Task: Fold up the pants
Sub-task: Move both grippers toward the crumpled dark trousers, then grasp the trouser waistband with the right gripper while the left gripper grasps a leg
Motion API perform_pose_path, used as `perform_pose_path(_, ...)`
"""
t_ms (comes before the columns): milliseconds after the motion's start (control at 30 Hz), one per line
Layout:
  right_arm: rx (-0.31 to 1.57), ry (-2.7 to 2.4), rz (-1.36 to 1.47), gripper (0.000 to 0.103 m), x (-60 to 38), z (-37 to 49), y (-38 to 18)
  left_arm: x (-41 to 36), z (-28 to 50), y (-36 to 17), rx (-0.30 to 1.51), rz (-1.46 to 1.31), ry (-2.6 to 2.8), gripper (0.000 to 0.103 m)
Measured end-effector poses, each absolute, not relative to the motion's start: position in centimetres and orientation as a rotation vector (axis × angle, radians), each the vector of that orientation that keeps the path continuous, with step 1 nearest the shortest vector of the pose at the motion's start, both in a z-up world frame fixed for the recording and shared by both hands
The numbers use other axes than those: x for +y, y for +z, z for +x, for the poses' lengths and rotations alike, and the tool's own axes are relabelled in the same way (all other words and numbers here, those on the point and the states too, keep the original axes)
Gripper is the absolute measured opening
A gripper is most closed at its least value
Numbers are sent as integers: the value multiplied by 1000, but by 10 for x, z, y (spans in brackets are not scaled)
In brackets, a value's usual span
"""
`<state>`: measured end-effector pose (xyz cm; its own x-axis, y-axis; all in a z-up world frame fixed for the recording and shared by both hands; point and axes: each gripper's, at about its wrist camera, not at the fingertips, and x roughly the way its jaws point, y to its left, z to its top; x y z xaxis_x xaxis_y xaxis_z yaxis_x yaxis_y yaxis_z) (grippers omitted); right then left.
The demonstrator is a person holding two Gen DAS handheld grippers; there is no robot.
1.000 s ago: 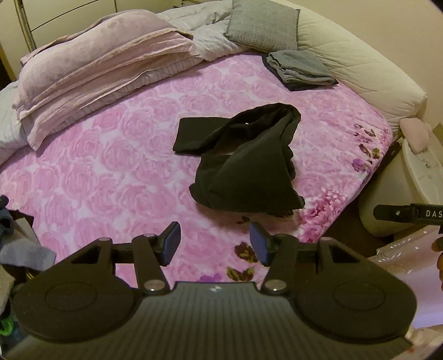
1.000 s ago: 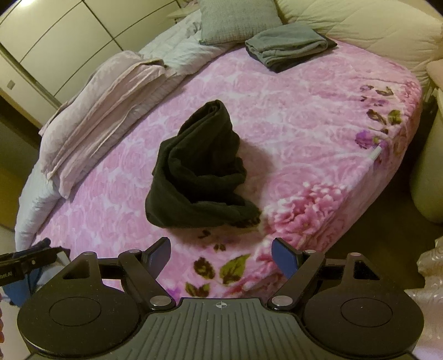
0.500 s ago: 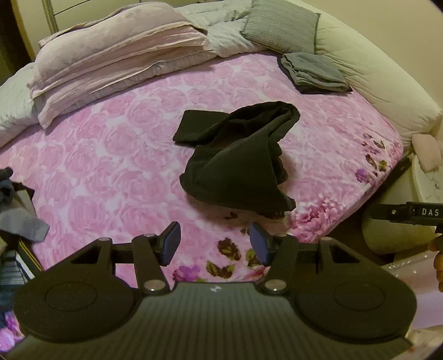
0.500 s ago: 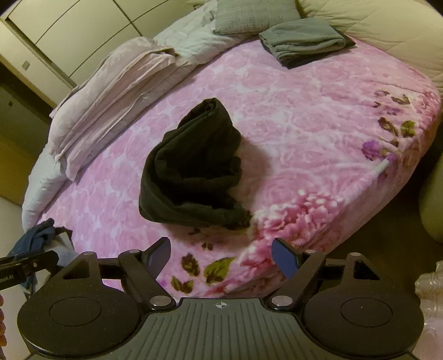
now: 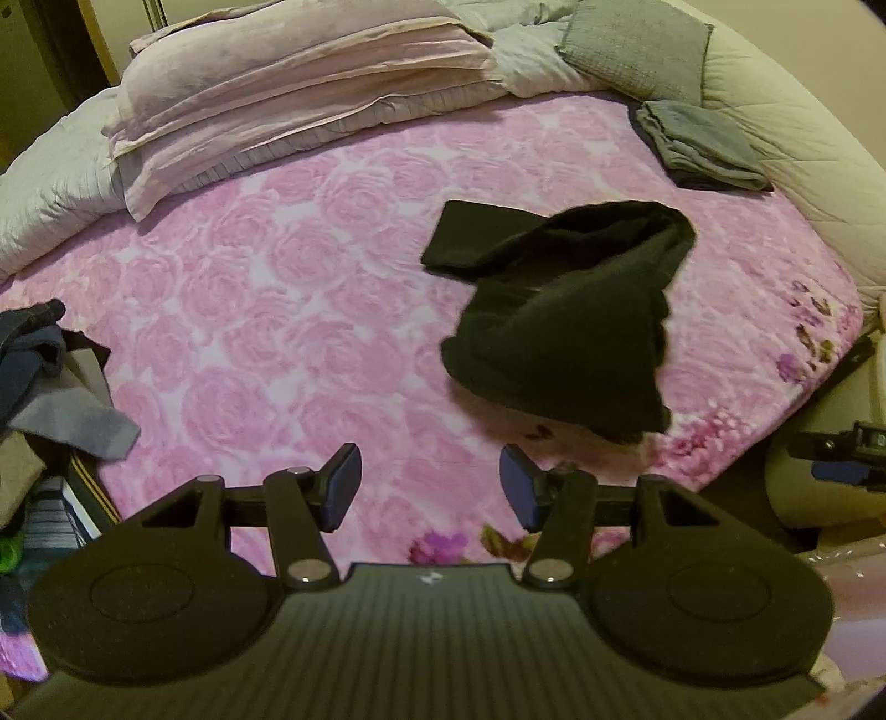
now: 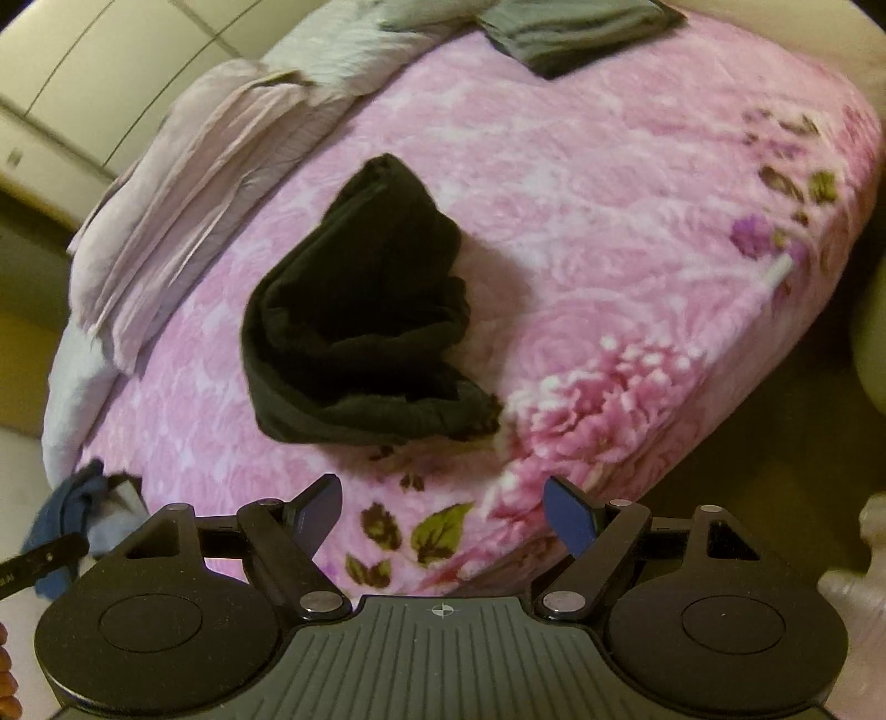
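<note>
Pants (image 5: 559, 310) lie crumpled, seemingly just beyond both parted, empty tongs (image 5: 429, 490) (image 6: 440, 515).

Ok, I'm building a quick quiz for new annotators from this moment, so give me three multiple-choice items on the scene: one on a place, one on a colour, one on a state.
1. Where do the black pants lie?
A. On the pink floral blanket
B. On the floor
C. On top of the stacked pillows

2. What colour is the folded garment near the far edge of the bed?
A. Red
B. Grey
C. Yellow

3. How do the jaws of the left gripper stand?
A. Shut on the pants
B. Shut on the blanket
C. Open, with nothing between them

Answers:
1. A, the pants sit crumpled in a heap in the middle of the blanket.
2. B, it is a grey folded piece by the grey cushion.
3. C, the blue pads stand apart, short of the pants, over bare blanket.
</note>
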<state>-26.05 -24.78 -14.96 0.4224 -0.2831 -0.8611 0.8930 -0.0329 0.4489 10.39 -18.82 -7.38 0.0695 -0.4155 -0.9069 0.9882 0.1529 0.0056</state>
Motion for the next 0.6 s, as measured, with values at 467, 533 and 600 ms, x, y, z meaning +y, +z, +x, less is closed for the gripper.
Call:
perform_pose_path(467,120,-1302,1931,77,-267,-290,-248,-296,187,-106,888,884,-1318,51)
perform_pose_path(533,62,-1324,1981,77,-267,-290,-258,-310,193,-112,882,898,-1332,51)
perform_pose_path(600,41,-1345,2019,77,-268,-287,-265,-326,197,-119,876,918,-1346,51)
